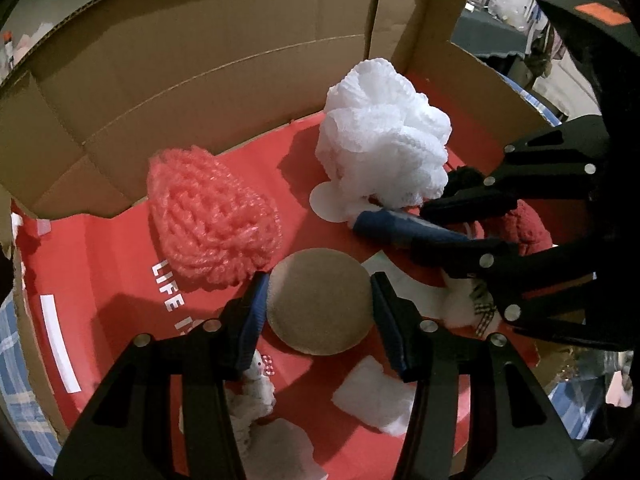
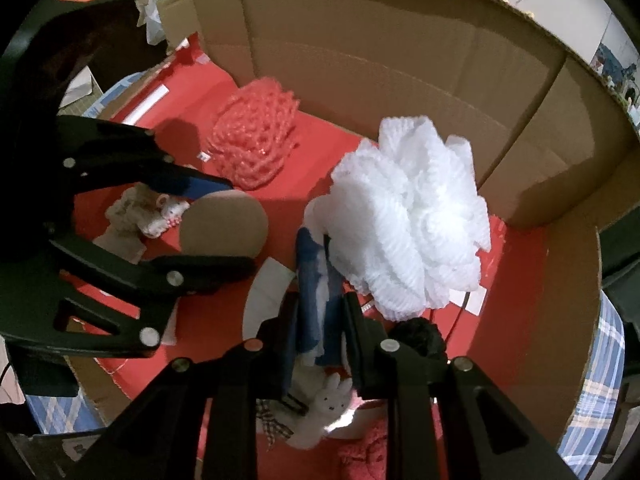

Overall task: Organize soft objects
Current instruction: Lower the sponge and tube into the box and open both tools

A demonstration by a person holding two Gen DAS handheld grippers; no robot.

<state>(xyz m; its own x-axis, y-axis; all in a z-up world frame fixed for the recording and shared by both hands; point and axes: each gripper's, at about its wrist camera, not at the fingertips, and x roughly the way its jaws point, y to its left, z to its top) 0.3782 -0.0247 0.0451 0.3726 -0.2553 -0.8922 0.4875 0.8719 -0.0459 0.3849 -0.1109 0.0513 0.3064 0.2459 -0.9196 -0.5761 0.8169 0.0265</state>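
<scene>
Both grippers are inside a cardboard box (image 1: 200,52) with a red floor. My left gripper (image 1: 320,300) holds a round tan pad (image 1: 320,300) between its fingers; the pad also shows in the right wrist view (image 2: 224,224). My right gripper (image 2: 320,320) is shut on a blue and white cloth (image 2: 314,280), which also shows in the left wrist view (image 1: 396,226). A white mesh pouf (image 1: 380,136) (image 2: 408,216) sits just beyond the cloth. A pink mesh pouf (image 1: 212,216) (image 2: 256,144) lies to the left.
A white rabbit plush (image 2: 328,404), a red knit item (image 1: 528,228), a black pom-pom (image 2: 418,334), white pads (image 1: 372,396) and a small white toy (image 2: 156,208) lie on the box floor. Box walls (image 2: 400,60) rise behind. A blue checked cloth (image 2: 600,380) lies outside.
</scene>
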